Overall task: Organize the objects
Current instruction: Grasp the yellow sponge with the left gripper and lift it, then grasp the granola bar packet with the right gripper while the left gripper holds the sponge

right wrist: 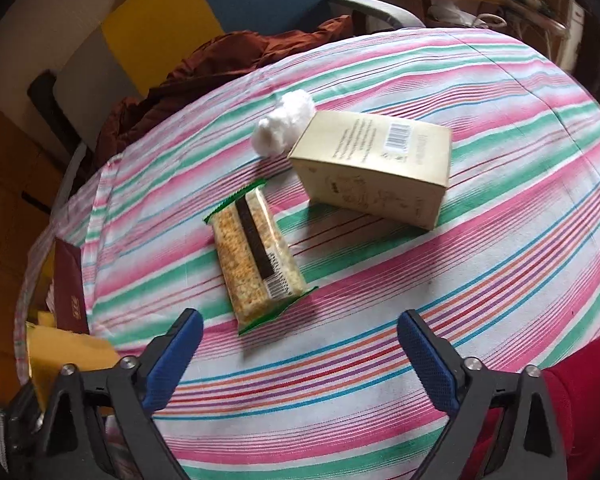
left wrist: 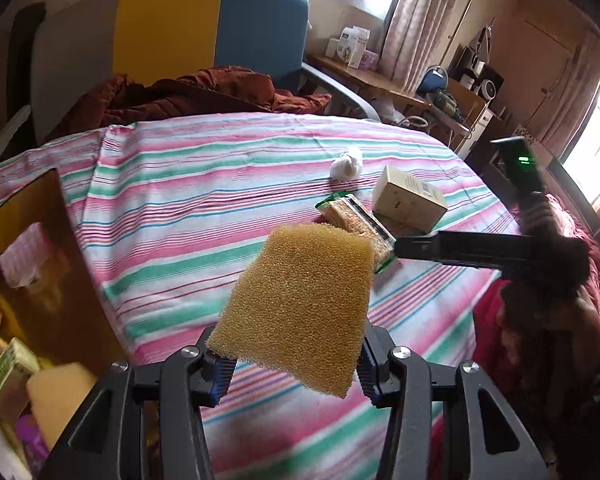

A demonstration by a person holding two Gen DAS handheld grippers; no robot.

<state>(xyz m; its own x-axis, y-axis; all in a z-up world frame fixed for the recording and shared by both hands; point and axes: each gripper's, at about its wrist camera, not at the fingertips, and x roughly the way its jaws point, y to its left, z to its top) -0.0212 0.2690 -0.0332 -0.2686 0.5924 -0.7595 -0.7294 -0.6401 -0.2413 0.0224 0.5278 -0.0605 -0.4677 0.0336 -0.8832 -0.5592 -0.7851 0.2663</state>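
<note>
My left gripper (left wrist: 294, 364) is shut on a yellow sponge (left wrist: 300, 304), held up over the striped cloth (left wrist: 180, 208). Beyond the sponge lie a cracker packet (left wrist: 360, 220), a beige carton (left wrist: 408, 200) and a white cotton wad (left wrist: 346, 166). The right gripper (left wrist: 420, 246) reaches in from the right beside the packet. In the right wrist view my right gripper (right wrist: 300, 340) stands open above the cloth, nothing between its blue pads (right wrist: 176, 356). The cracker packet (right wrist: 256, 256) lies just ahead of it, with the carton (right wrist: 376, 168) and the cotton wad (right wrist: 284, 124) further back.
A brown box (left wrist: 60, 272) at the left edge holds sponges, a pink pack and a small green carton (left wrist: 8, 372). A rust-red garment (left wrist: 204, 92) lies on a chair at the far side. A person's red sleeve (right wrist: 572, 408) is at the lower right.
</note>
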